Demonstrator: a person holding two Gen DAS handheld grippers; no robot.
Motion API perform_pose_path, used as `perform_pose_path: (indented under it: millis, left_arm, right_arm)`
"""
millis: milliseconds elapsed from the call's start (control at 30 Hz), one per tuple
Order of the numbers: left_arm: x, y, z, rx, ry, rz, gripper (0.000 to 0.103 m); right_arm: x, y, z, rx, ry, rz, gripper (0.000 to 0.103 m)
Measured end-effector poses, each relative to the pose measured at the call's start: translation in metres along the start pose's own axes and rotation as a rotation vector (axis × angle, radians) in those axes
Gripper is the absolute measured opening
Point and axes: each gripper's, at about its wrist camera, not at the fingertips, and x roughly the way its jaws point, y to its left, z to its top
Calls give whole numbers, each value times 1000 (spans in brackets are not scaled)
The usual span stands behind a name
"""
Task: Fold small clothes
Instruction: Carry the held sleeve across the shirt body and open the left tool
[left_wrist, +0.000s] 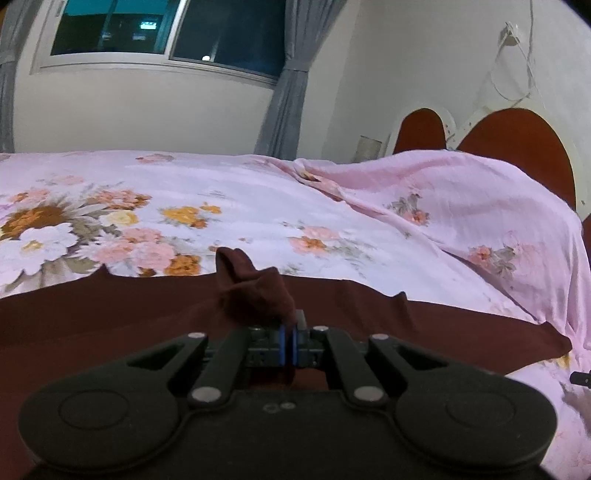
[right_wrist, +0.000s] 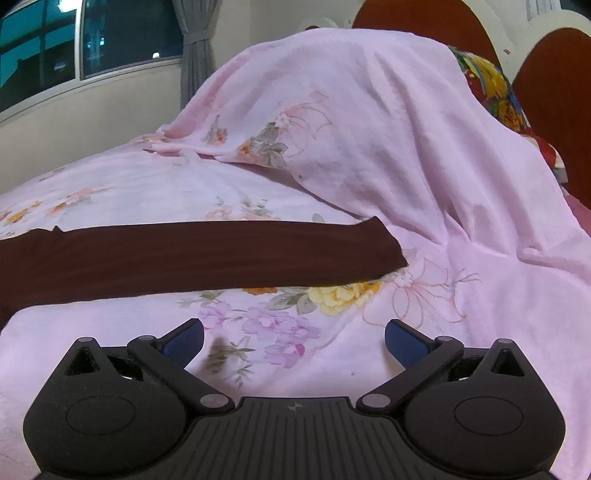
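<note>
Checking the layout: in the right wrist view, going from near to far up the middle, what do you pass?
Right gripper → flowered bedsheet → dark maroon garment → pink covered mound → red headboard.

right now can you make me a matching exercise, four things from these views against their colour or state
Things:
1. left gripper
2. right gripper
3. maroon garment
4. curtain

States:
A. grey, hanging by the window
B. jaws wide apart over the floral sheet
C. laid out in a long strip on the bed
D. jaws shut on bunched dark cloth

Pairs: 1-D, 2-B, 3-C, 4-A
</note>
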Motion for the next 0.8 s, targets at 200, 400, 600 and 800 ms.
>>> perform_pose_path:
  millis: [200,400,600,800]
  left_arm:
    - [11,-15,-2,31,28,-39,3]
    - [22,-30,-7,57,53,-52,3]
    - [36,-37,-8,61,72,-57,3]
    - [56,-43,-15,82,113,-38,5]
  right_arm:
    - [4,-12,-5,16,9,-8,103]
    - [7,-14,-10,21,15,-3,103]
    - [9,-14,-12,26,19,-1,103]
    - [10,-14,-14,32,21,3,103]
